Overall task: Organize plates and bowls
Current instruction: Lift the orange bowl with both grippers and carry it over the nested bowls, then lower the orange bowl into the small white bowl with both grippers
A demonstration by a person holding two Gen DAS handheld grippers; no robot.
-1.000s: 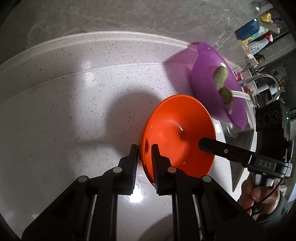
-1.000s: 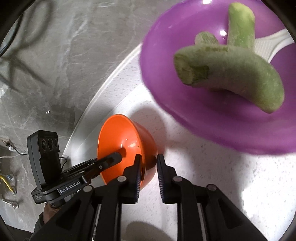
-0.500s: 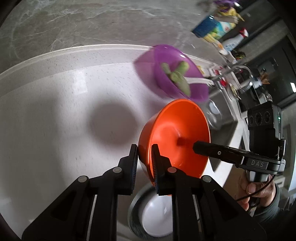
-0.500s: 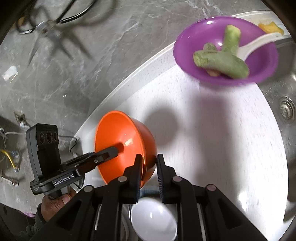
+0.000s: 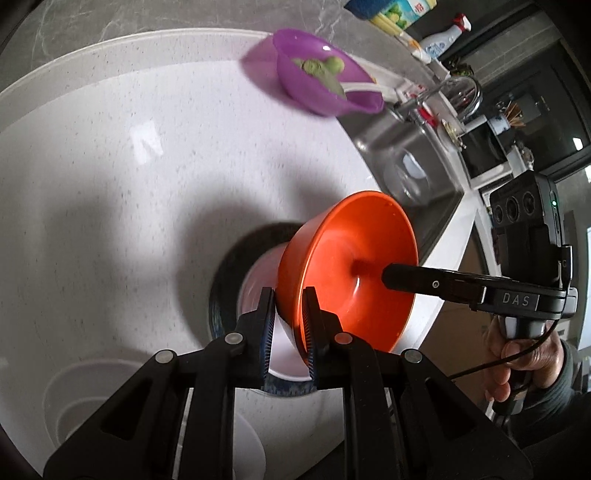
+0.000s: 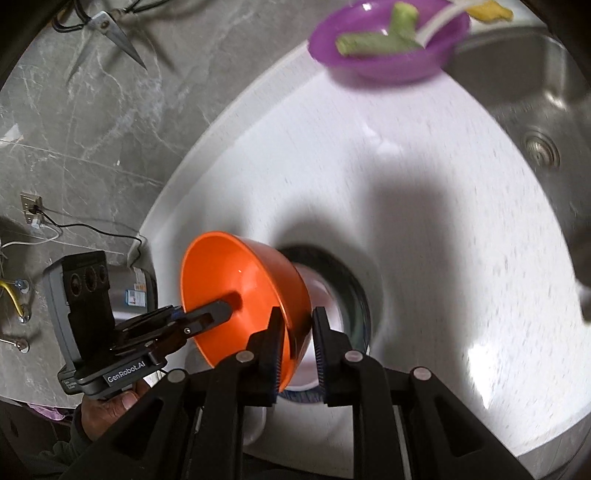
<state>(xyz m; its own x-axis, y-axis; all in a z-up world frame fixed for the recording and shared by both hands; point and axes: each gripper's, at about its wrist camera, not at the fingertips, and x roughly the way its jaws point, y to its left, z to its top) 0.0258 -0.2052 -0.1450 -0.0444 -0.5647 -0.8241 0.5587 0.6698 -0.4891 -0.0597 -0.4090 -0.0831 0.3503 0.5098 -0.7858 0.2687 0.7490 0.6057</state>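
Orange bowl (image 5: 347, 269) hangs above the white bench (image 5: 110, 184), and we hold it from both sides. Our left gripper (image 5: 289, 332) is clamped on the near part of its rim, one finger inside the bowl and one outside. Our right gripper (image 6: 298, 341) pinches the opposite side of the rim the same way; in the left view only one of its fingers shows, reaching into the bowl.

Beneath the bowl sits a dark-rimmed plate (image 5: 225, 280) with a white inner dish, but the bowl and our fingers cover most of it, so we cannot tell how the two pieces nest. At the lower left edge of the left view, pale stacked bowls (image 5: 74, 398) are cut off by the gripper body.

Far across the bench a purple bowl (image 6: 388, 40) holds green vegetable pieces (image 6: 376, 40) and a white spoon handle; it is smeared by blur. A steel sink (image 6: 535, 110) lies beside it, partly out of frame. Scissors (image 6: 110, 33) hang on the grey wall.
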